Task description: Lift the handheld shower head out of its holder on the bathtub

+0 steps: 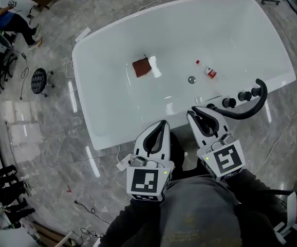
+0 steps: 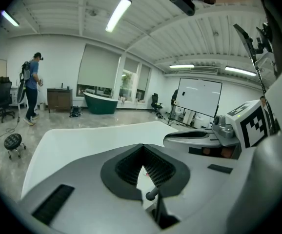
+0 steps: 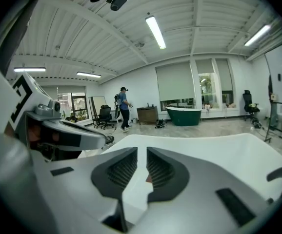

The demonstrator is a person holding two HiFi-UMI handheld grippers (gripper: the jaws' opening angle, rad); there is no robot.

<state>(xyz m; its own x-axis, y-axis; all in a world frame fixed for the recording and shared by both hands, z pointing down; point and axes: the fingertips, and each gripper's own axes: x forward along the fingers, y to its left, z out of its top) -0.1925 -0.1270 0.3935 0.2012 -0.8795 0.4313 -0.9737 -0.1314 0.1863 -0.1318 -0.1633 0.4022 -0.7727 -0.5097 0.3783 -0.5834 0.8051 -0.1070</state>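
Shower head [image 1: 261,101] sat in its holder on the tub's [image 1: 112,135] near rim, just right of the right gripper [image 1: 199,112], whose jaws stood narrowly parted and empty. The left gripper [image 1: 162,124] was pressed together, empty. So thin a gap would likely butt against the handle instead of straddling it and knock it loose.
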